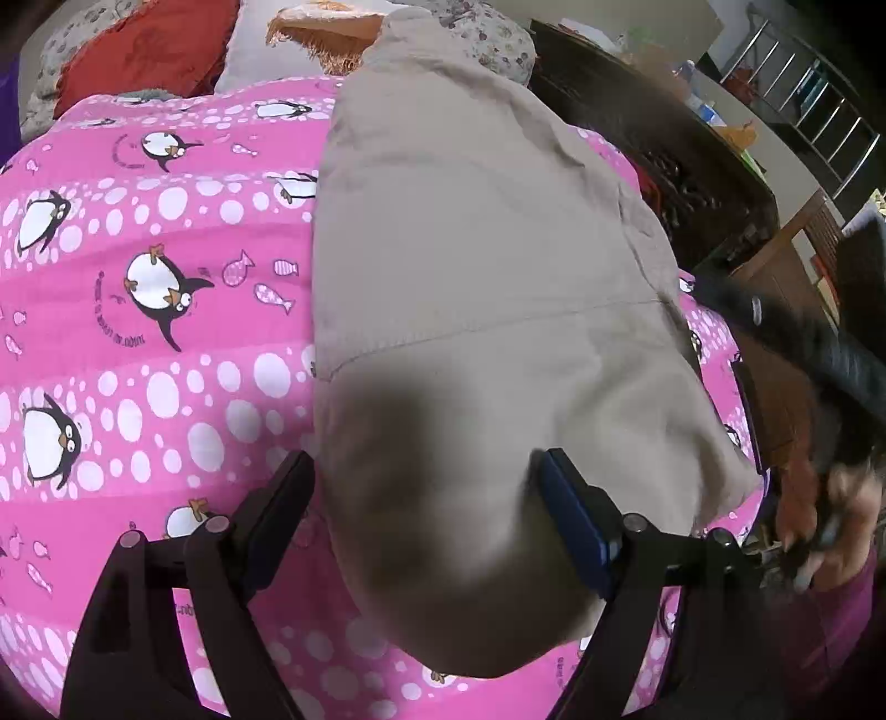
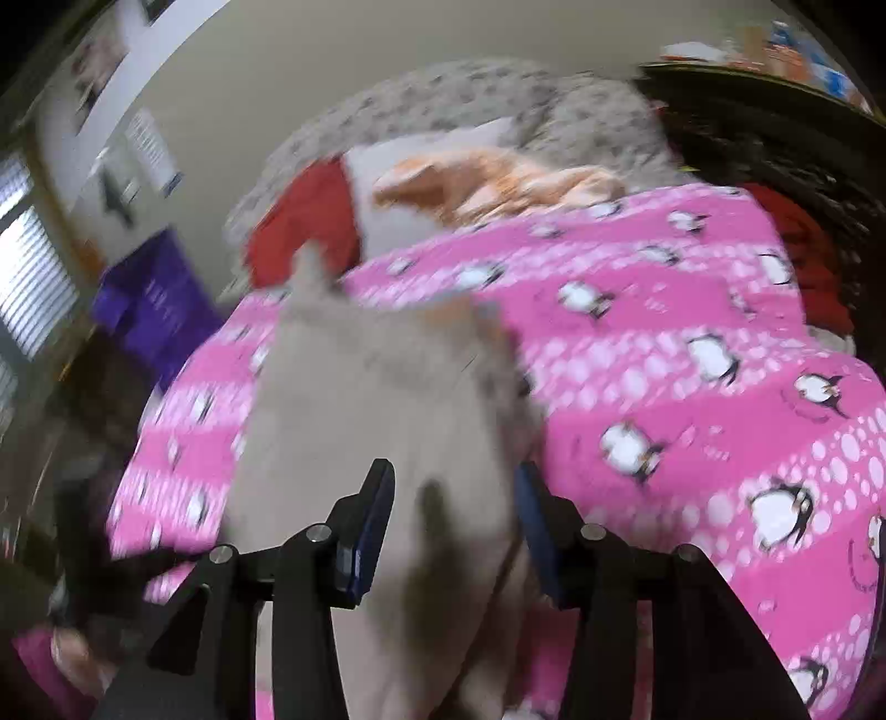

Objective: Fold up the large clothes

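A large beige garment (image 1: 476,266) lies lengthwise on a bed covered by a pink penguin-print blanket (image 1: 149,310). My left gripper (image 1: 426,520) hovers over the garment's near end with its jaws wide open, one on each side of the cloth, gripping nothing. In the blurred right wrist view the same garment (image 2: 376,399) stretches away from me. My right gripper (image 2: 454,531) is open above it, and the cloth shows between the jaws. The right gripper's body and the hand that holds it show at the right edge of the left wrist view (image 1: 819,365).
A red cushion (image 1: 144,44), an orange fringed cloth (image 1: 326,33) and grey patterned pillows (image 2: 443,105) lie at the head of the bed. A dark carved table (image 1: 664,138) stands along the bed's right side. A purple object (image 2: 155,310) sits left of the bed.
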`<action>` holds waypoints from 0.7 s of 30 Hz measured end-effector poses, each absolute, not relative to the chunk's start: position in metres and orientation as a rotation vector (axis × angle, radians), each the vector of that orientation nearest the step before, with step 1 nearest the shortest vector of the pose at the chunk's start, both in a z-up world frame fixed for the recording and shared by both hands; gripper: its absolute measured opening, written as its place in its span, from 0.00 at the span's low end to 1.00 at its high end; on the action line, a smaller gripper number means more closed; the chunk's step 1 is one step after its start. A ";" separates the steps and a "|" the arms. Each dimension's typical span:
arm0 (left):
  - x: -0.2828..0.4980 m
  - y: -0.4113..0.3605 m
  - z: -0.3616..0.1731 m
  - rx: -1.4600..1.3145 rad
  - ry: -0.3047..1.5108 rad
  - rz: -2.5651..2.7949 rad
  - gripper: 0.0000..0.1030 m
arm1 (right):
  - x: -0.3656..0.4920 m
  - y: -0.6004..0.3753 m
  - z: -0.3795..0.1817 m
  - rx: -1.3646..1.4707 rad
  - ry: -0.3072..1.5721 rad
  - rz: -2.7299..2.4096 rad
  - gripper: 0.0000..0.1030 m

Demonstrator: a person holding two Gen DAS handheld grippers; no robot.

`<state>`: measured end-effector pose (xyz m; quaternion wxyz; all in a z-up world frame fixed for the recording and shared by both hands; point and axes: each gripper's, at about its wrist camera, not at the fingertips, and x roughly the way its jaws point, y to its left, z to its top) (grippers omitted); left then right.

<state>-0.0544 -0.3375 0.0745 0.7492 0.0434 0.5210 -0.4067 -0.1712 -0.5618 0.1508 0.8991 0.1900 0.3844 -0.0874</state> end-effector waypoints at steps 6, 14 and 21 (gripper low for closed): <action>-0.051 -0.346 0.071 0.117 1.140 -0.880 0.81 | -0.163 -0.559 0.076 0.390 0.963 -0.261 0.43; -0.019 -0.335 0.076 -0.061 1.151 -0.966 0.84 | -0.182 -0.588 0.115 0.499 0.730 -0.125 0.88; 0.016 -0.357 0.046 -0.138 1.280 -1.033 0.89 | -0.142 -0.611 0.069 0.659 0.811 0.018 0.88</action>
